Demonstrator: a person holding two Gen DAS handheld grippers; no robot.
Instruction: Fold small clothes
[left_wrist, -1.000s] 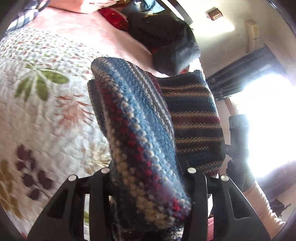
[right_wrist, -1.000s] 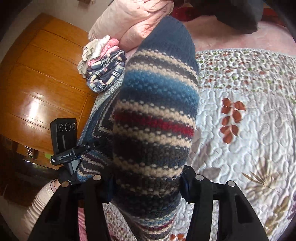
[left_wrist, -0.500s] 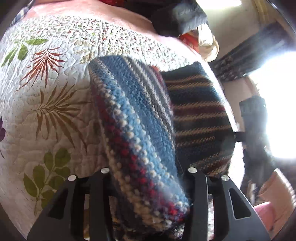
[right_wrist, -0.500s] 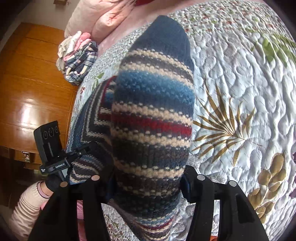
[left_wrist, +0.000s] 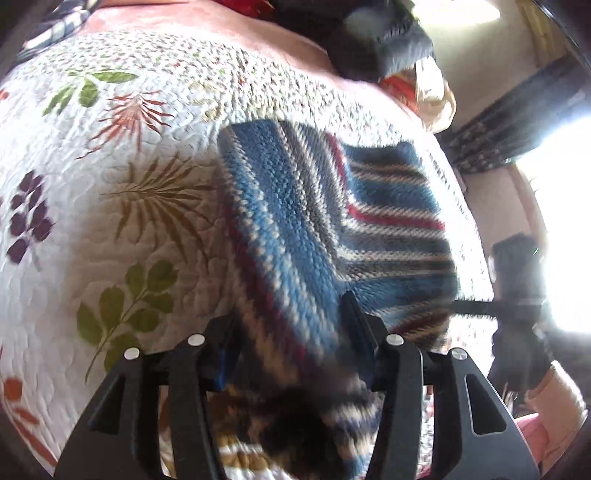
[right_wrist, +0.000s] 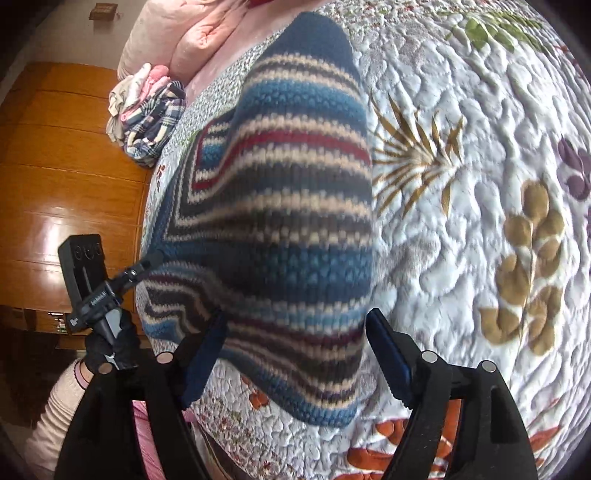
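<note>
The striped knit garment (left_wrist: 325, 221), in blue, red, cream and dark bands, lies folded on the floral quilt (left_wrist: 110, 221). My left gripper (left_wrist: 288, 314) stands open over its near end. The fabric sits blurred and loose between the fingers, and a blue pad (left_wrist: 221, 363) shows bare. In the right wrist view the same knit (right_wrist: 288, 206) spreads flat. My right gripper (right_wrist: 295, 332) is open wide astride its near edge, with both blue pads (right_wrist: 388, 350) clear of the fabric. Each gripper shows at the other view's edge, held by a gloved hand (right_wrist: 107, 347).
A pile of plaid and pink clothes (right_wrist: 147, 114) sits at the quilt's far corner by a pink pillow (right_wrist: 184, 33). Dark clothing (left_wrist: 369, 33) is heaped at the bed's far side. A wooden floor (right_wrist: 55, 184) lies beyond the bed edge. A bright window (left_wrist: 561, 221) glares.
Both grippers came down to the quilt with the knit and their jaws spread apart. The garment, held up before, now rests on the bed.
</note>
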